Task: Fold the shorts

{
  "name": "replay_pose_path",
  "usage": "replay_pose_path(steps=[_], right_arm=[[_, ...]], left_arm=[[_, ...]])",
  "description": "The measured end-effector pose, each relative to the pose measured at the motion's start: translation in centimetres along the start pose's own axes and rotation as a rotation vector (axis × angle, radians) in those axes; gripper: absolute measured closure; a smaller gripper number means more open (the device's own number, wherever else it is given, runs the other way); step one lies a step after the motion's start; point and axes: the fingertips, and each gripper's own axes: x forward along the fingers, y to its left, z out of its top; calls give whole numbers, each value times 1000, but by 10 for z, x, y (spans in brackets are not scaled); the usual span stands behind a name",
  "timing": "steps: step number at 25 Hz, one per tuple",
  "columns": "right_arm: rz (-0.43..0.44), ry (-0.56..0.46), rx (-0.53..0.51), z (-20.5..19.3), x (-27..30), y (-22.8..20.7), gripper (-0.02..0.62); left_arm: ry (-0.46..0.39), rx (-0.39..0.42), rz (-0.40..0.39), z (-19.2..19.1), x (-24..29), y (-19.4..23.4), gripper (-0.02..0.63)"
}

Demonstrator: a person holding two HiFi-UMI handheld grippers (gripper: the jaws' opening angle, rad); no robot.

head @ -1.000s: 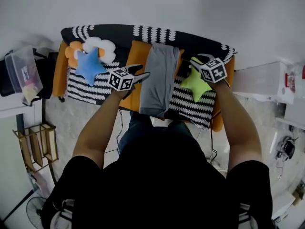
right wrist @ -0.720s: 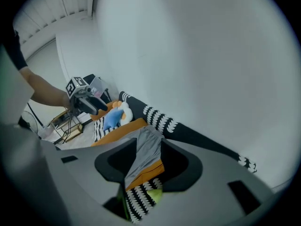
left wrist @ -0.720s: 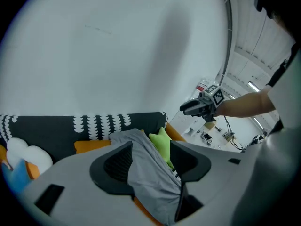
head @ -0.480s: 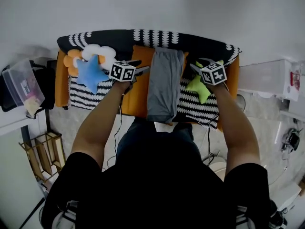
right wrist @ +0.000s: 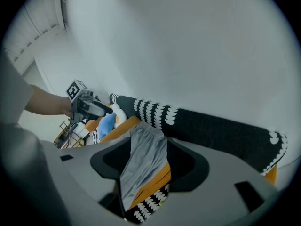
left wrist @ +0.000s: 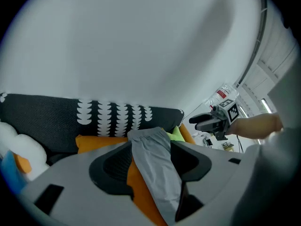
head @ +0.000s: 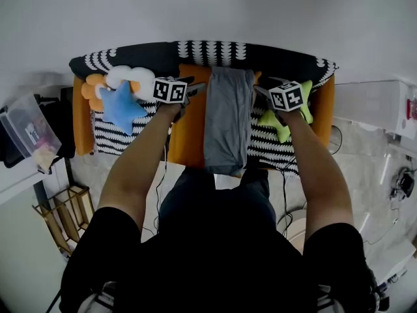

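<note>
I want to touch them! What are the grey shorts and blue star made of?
The grey shorts look like soft, matte cloth, maybe jersey: they drape limp, with soft folds. The blue star looks like a stuffed plush toy: puffy, rounded points, no shine.

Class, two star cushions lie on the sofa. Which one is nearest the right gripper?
The green star, right of the grey shorts and right beside the right gripper. The blue star lies far left, beyond the left gripper.
</note>
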Motion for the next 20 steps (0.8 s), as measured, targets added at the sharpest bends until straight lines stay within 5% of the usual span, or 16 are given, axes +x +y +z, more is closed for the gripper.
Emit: replay_pose_path(steps=[20], right_arm=[[-48, 116, 189, -3, 128, -56, 186]], left_arm=[[101, -189, -81, 3, 116, 62, 319]])
